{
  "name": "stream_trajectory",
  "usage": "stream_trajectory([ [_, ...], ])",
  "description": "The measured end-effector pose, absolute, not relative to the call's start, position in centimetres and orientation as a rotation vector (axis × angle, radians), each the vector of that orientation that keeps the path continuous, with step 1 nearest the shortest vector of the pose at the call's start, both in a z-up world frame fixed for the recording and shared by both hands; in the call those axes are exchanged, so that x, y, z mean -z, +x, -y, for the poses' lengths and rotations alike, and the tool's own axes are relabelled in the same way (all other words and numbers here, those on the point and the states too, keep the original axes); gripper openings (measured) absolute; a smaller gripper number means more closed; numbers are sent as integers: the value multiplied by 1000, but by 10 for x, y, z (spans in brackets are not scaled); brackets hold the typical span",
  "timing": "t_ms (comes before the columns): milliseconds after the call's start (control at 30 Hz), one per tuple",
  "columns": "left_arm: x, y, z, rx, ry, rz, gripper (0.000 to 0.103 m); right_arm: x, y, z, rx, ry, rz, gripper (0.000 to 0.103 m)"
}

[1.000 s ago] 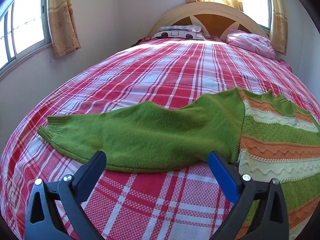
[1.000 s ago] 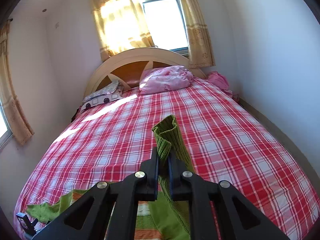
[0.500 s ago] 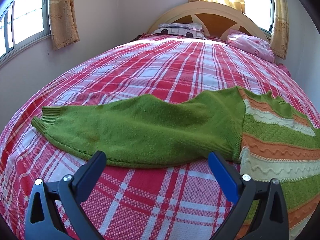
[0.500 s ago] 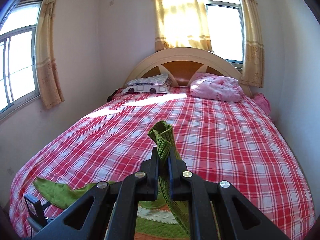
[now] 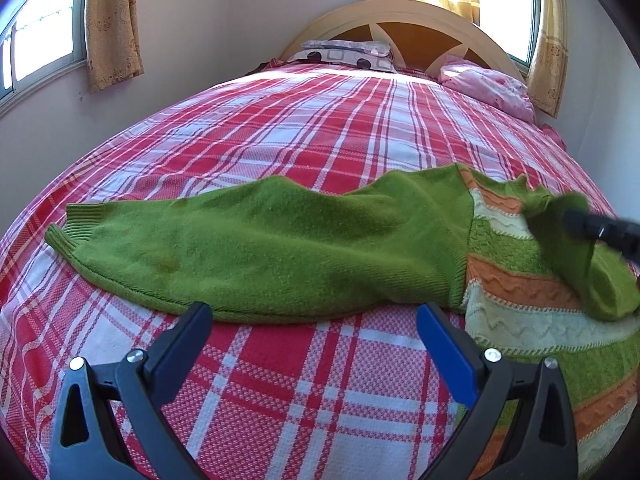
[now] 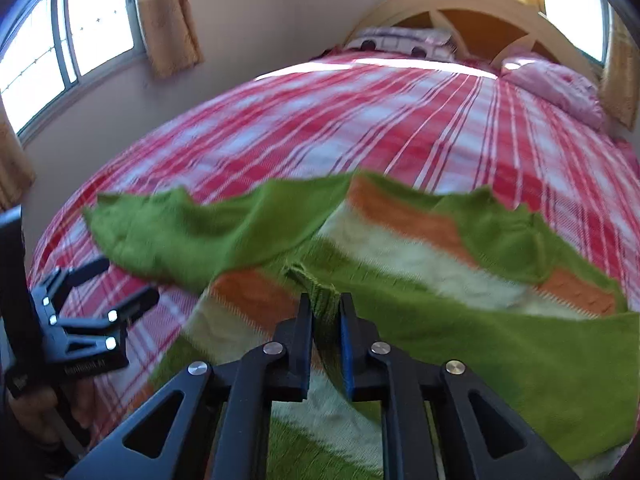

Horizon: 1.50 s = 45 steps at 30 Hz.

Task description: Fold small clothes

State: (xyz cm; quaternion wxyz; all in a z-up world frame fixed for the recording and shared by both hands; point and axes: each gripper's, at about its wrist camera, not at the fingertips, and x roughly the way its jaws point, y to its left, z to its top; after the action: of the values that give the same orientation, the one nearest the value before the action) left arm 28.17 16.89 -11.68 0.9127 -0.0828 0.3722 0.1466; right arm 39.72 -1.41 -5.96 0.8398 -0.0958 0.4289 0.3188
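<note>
A small knit sweater with orange, cream and green stripes lies flat on the red plaid bed. Its plain green left sleeve stretches out to the left. My left gripper hovers open just in front of that sleeve, holding nothing. The other green sleeve is laid across the striped body. Its ribbed cuff sits between the pads of my right gripper, whose jaws are opening while still touching it. The right gripper's fingers show blurred at the right edge of the left wrist view.
A patterned pillow and a pink pillow lie against the arched headboard. Walls with curtained windows close in the bed on the left and right. The left gripper and the hand holding it sit at the bed's near left edge.
The right gripper swung down and to the left with the sleeve cuff, from high above the bed to low over the sweater's body. The sleeve now lies folded across the stripes. The left gripper stayed put.
</note>
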Motion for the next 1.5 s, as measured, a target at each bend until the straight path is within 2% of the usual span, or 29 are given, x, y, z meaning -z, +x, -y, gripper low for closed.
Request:
stream_trajectory([
  [33, 115, 279, -168, -295, -164, -763, 103, 62, 390, 22, -687, -200, -913, 21],
  [100, 112, 274, -165, -279, -143, -765, 103, 56, 375, 47, -690, -184, -894, 45],
  [167, 102, 267, -159, -277, -116, -736, 103, 47, 365, 81, -672, -178, -876, 54],
  [300, 73, 266, -133, -185, -79, -682, 103, 44, 354, 138, -564, -177, -867, 55],
  [400, 65, 286, -107, -80, -88, -711, 101, 48, 345, 167, -506, -163, -866, 55],
  [467, 70, 303, -92, -34, -95, -750, 85, 51, 337, 179, -499, -163, -859, 55],
  [500, 75, 312, -84, -20, -86, -772, 81, 52, 332, 182, -496, -168, -852, 55],
  [567, 88, 330, -71, -8, -79, -824, 66, 56, 322, 188, -494, -179, -838, 55],
  [733, 118, 360, -63, 20, -160, -947, 62, 67, 306, 195, -491, -216, -812, 55],
  [800, 122, 360, -54, 44, -172, -968, 56, 72, 304, 197, -483, -216, -804, 55],
  [833, 121, 357, -50, 24, -150, -938, 38, 74, 304, 199, -482, -207, -807, 55],
  [867, 119, 353, -47, 18, -127, -911, 6, 74, 304, 201, -480, -195, -810, 55],
  [1200, 81, 328, -70, 36, -160, -803, 6, 76, 304, 206, -474, -155, -823, 61],
  [1367, 91, 331, -77, 29, -163, -824, 6, 72, 305, 209, -483, -143, -840, 61],
  [1500, 105, 331, -81, 1, -161, -848, 6, 39, 330, 228, -478, -47, -808, 61],
])
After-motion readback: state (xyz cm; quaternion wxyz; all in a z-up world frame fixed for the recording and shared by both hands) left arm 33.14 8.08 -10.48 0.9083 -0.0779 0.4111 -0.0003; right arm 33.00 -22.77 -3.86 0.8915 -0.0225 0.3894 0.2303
